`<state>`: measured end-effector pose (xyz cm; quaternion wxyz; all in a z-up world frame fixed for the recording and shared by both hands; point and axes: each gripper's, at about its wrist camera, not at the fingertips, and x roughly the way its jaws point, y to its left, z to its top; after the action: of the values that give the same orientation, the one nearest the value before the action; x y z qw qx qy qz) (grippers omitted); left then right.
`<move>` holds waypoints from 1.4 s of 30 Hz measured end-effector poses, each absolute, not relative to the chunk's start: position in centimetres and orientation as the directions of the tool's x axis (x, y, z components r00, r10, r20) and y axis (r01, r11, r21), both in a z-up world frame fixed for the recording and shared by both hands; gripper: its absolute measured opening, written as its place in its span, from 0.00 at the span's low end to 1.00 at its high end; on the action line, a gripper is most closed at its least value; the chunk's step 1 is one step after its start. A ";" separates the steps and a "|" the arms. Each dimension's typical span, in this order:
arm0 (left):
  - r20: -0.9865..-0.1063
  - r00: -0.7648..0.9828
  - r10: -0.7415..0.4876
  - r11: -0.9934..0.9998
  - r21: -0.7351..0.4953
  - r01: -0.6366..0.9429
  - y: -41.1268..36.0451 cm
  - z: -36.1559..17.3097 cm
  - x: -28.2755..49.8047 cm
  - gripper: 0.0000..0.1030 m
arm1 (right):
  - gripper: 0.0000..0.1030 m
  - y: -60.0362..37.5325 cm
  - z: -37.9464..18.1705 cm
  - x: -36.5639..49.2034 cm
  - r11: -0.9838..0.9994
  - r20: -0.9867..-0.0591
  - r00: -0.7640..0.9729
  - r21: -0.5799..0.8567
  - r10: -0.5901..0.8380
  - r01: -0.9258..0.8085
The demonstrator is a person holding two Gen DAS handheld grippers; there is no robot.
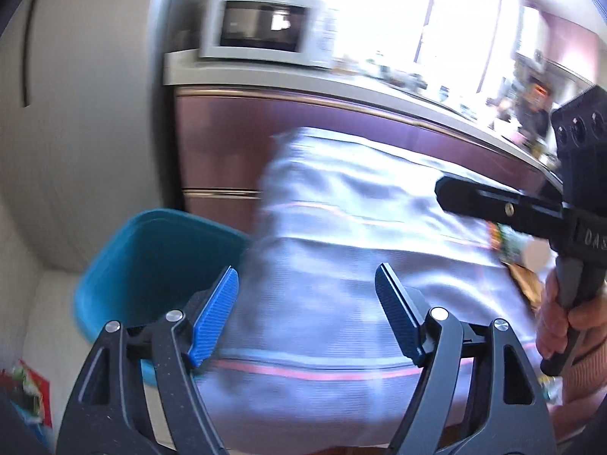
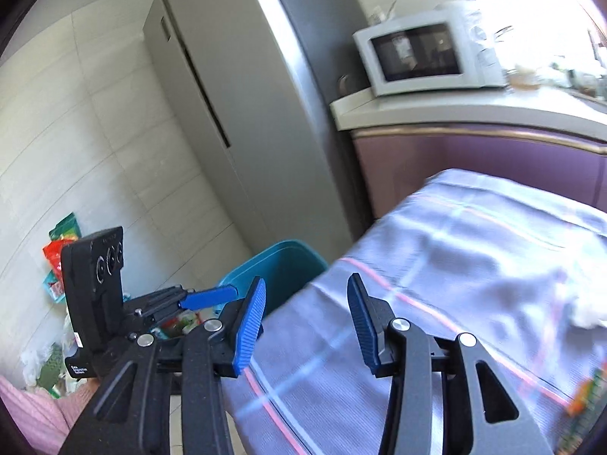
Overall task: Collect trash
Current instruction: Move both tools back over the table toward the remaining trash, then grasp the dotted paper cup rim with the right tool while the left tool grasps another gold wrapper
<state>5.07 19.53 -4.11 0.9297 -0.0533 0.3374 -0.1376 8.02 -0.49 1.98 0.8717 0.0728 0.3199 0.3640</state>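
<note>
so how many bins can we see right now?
1: a teal bin on the floor, between the fridge and the cloth-covered table. Others may be hidden behind the table.

Table, lilac checked cloth covering it: white crumpled wad lying on top, possibly tissue; colourful wrapper sitting near edge.

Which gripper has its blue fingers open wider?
The left gripper: its blue pads stand far apart over the striped tablecloth. The right gripper has a narrower gap. Both are empty.
</note>
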 end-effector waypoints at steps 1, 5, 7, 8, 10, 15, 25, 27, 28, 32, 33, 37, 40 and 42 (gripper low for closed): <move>-0.611 0.723 -0.323 0.946 -0.200 0.254 18.3 -4.1 5.0 0.72 | 0.42 -1.8 2.2 7.5 0.740 -0.500 0.554 0.351 0.666 -0.573; -0.611 0.667 -0.426 0.901 -0.220 0.374 13.2 -4.2 4.3 0.72 | 0.44 -7.1 2.4 5.8 0.795 -0.485 0.630 0.344 0.606 -0.500; -0.615 0.626 -0.480 0.870 -0.242 0.431 10.5 -4.5 4.0 0.72 | 0.45 -10.0 2.3 5.0 0.826 -0.486 0.668 0.349 0.563 -0.442; -0.617 0.605 -0.504 0.854 -0.248 0.458 9.2 -4.5 3.9 0.72 | 0.45 -11.3 2.1 4.7 0.841 -0.489 0.685 0.352 0.540 -0.411; -0.625 0.562 -0.542 0.822 -0.254 0.510 6.5 -4.7 3.3 0.72 | 0.45 -14.2 1.8 4.1 0.871 -0.495 0.722 0.352 0.484 -0.343; -0.641 0.445 -0.626 0.733 -0.286 0.618 0.6 -5.4 2.3 0.72 | 0.46 -20.9 0.7 2.7 0.917 -0.510 0.786 0.359 0.349 -0.174; -0.703 0.275 -0.656 0.653 -0.346 0.673 -6.5 -7.9 1.4 0.73 | 0.51 -29.2 -3.6 2.1 0.870 -0.524 0.788 0.493 0.322 -0.028; -0.705 0.279 -0.652 0.656 -0.339 0.674 -6.7 -7.9 1.3 0.72 | 0.51 -29.7 -4.3 2.0 0.859 -0.527 0.780 0.511 0.338 -0.027; -0.703 0.270 -0.658 0.650 -0.349 0.675 -6.9 -7.9 1.2 0.72 | 0.51 -29.8 -4.7 1.9 0.855 -0.527 0.776 0.518 0.346 -0.030; -0.698 0.242 -0.674 0.635 -0.379 0.674 -7.6 -8.0 1.1 0.66 | 0.51 -29.4 -5.3 1.9 0.837 -0.520 0.764 0.545 0.383 -0.049; -0.698 0.236 -0.676 0.632 -0.383 0.674 -7.8 -8.0 1.1 0.63 | 0.51 -29.3 -5.3 1.9 0.834 -0.517 0.761 0.549 0.393 -0.058; -0.702 0.221 -0.677 0.629 -0.395 0.670 -8.7 -8.2 1.3 0.51 | 0.46 -28.4 -5.2 1.5 0.834 -0.509 0.753 0.544 0.416 -0.092; -0.708 0.231 -0.667 0.644 -0.392 0.657 -8.5 -8.2 1.9 0.35 | 0.38 -28.0 -5.0 1.2 0.834 -0.507 0.749 0.541 0.427 -0.109; -0.714 0.239 -0.658 0.658 -0.390 0.644 -8.3 -8.3 2.1 0.24 | 0.34 -27.9 -5.1 1.1 0.829 -0.503 0.745 0.548 0.437 -0.117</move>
<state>2.10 -8.34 -8.32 0.7871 -0.0074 0.4575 -0.4137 1.08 -27.94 -5.08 0.9003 0.2491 0.3220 0.1539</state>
